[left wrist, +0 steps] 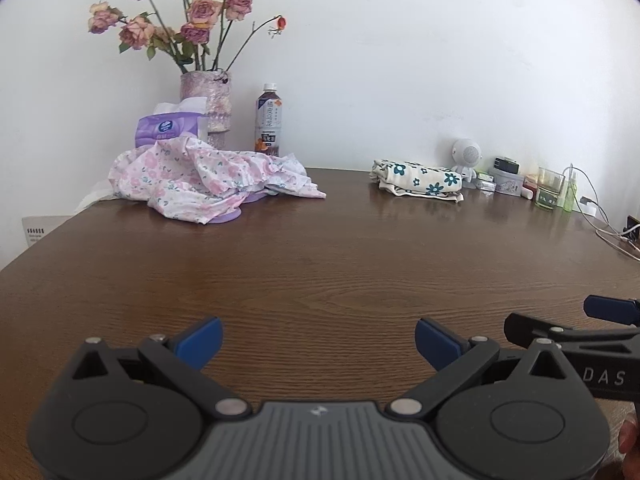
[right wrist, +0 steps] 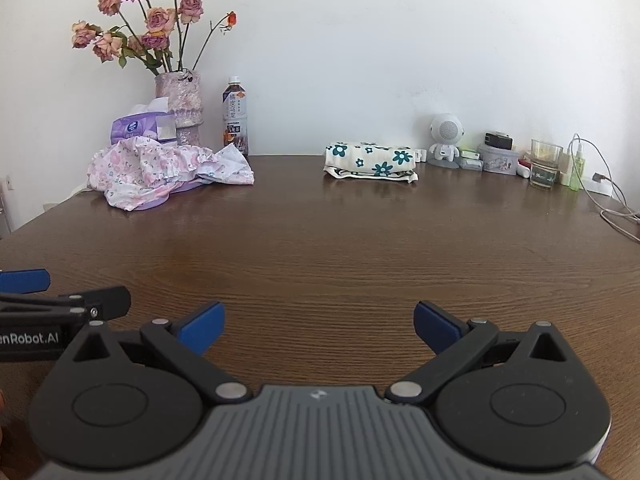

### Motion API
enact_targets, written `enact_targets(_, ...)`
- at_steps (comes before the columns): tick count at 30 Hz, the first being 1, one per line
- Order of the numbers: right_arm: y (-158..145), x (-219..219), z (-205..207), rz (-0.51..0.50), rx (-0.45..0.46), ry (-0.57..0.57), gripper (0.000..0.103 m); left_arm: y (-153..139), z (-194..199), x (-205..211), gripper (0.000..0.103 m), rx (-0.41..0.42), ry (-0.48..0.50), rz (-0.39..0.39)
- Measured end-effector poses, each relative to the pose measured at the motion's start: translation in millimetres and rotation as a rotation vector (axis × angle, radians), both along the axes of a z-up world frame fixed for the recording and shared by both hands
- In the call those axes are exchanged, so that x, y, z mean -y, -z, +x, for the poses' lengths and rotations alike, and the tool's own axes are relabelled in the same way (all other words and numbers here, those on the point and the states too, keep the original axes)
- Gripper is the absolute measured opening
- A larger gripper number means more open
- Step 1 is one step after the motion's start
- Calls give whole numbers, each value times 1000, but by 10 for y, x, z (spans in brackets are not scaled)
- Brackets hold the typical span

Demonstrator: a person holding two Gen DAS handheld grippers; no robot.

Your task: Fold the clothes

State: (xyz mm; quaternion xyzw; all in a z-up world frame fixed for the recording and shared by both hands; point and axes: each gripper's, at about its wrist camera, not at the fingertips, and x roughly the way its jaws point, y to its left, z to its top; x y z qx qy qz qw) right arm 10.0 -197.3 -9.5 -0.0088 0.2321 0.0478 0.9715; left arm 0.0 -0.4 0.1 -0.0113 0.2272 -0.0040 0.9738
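At far left of the table [left wrist: 320,264], near the wall: pink floral garment [left wrist: 200,178], crumpled in a loose heap, unfolded, partly over a purple item. Far right of centre, well apart from the heap: cream cloth with teal flowers [left wrist: 418,180], folded into a flat stack. Near edge, over bare wood: left gripper [left wrist: 318,340], blue-padded fingers spread wide, nothing between them; right gripper [right wrist: 319,324], just beside it on the right, likewise spread wide and holding nothing. Neither touches any clothing. Behind the heap: tissue pack [left wrist: 168,130], purple, with a sheet sticking up; vase [left wrist: 208,108], holding dried pink roses [left wrist: 176,20]; bottle [left wrist: 268,122] of dark drink, upright against the wall. Beside the folded cloth, to its right: small white robot figure [left wrist: 466,158], round tin, glass [left wrist: 550,188], green spray bottle, white cables [left wrist: 608,232] trailing to the table's right edge.
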Motion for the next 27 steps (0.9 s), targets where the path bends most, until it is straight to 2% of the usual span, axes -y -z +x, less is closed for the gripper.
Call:
enact_targets(8, -63, -24, -17, 1, 14, -41, 103, 2, -26, -35, 103, -10, -60, -54)
enact_targets(12, -19, -31, 12, 14, 0, -69, 103, 6, -4, -51, 103, -31, -89, -52)
enact_targets(22, -34, -9, -7, 40, 8, -98, 103, 11, -28, -90, 103, -19, -140, -75)
enact_targets(27, -29, -14, -13, 45, 8, -96, 103, 13, -40, -73, 103, -13, -136, -66)
